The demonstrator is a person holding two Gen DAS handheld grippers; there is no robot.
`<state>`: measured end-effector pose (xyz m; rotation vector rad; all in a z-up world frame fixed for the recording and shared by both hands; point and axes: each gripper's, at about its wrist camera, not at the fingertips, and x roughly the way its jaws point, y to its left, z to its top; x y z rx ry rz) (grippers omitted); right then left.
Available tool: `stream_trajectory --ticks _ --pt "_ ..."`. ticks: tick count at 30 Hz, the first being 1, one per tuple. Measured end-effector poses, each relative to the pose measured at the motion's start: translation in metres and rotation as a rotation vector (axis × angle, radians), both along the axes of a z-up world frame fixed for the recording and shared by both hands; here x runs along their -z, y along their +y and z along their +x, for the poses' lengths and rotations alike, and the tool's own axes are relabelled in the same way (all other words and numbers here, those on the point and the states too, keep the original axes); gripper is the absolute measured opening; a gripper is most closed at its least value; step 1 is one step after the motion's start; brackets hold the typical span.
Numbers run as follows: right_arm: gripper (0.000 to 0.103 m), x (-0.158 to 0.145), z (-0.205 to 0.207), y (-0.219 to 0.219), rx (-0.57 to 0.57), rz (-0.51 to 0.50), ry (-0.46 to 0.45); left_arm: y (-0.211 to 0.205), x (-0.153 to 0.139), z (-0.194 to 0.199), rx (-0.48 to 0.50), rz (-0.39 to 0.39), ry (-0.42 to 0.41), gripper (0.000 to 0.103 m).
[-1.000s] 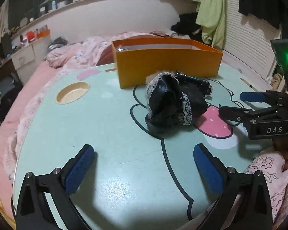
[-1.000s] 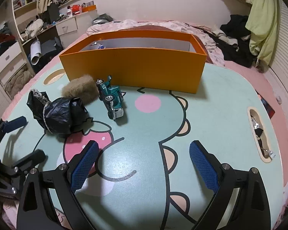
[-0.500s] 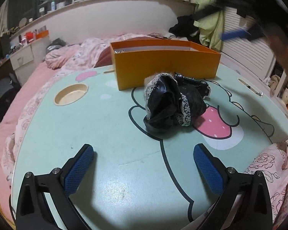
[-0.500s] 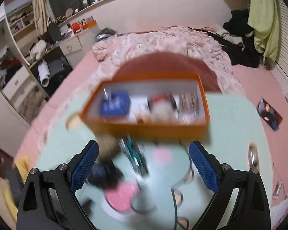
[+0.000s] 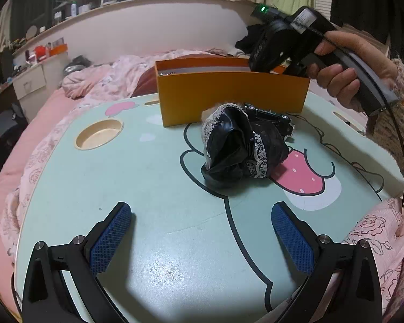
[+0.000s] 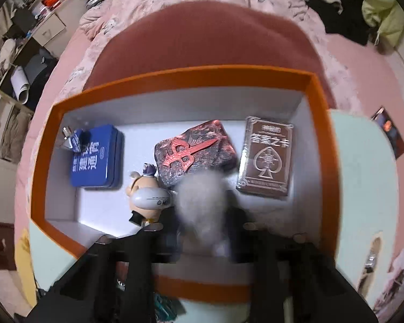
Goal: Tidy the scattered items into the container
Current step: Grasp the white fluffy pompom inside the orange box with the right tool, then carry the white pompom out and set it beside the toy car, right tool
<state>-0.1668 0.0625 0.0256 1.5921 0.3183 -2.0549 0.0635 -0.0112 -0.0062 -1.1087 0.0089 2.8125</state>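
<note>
An orange box stands at the far side of the mint cartoon table. A black lace-trimmed cloth bundle and a dark toy truck lie in front of it. My left gripper is open and empty, low over the near table. My right gripper is above the box, looking down, shut on a grey fluffy ball. Inside lie a blue tin, a red-marked case, a brown card box and a small figurine.
A round cup recess is in the table's left part. Pink bedding surrounds the table, with a white headboard behind. The hand holding the right gripper hovers at the box's right end.
The right gripper has risen from the near table to above the box, now shut on a fluffy ball. The left gripper has stayed put.
</note>
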Motion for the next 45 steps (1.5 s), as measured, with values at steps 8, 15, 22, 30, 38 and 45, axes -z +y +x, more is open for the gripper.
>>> stream_trajectory --ticks 8,15,22,30,38,45 --pt "0.023 -0.095 0.051 0.045 -0.034 -0.302 0.221 0.000 0.000 0.000 -0.001 -0.001 0.000 0.103" --pt "0.024 -0.069 0.087 0.079 -0.076 -0.268 0.131 0.000 0.000 0.000 -0.001 -0.001 -0.001 0.103" --pt "0.042 -0.038 0.091 0.097 -0.042 -0.392 0.142 0.000 0.000 0.000 -0.001 -0.001 -0.001 0.103" --pt "0.077 -0.034 0.125 0.125 -0.076 -0.340 0.306 0.000 0.000 0.000 -0.001 -0.001 -0.001 0.103" --pt "0.088 0.011 0.154 0.097 -0.133 -0.088 0.416 0.000 0.000 0.001 -0.002 -0.007 -0.001 0.103" --pt "0.097 0.019 0.145 0.082 -0.068 -0.060 0.405 0.001 -0.001 0.003 0.000 -0.021 -0.003 0.103"
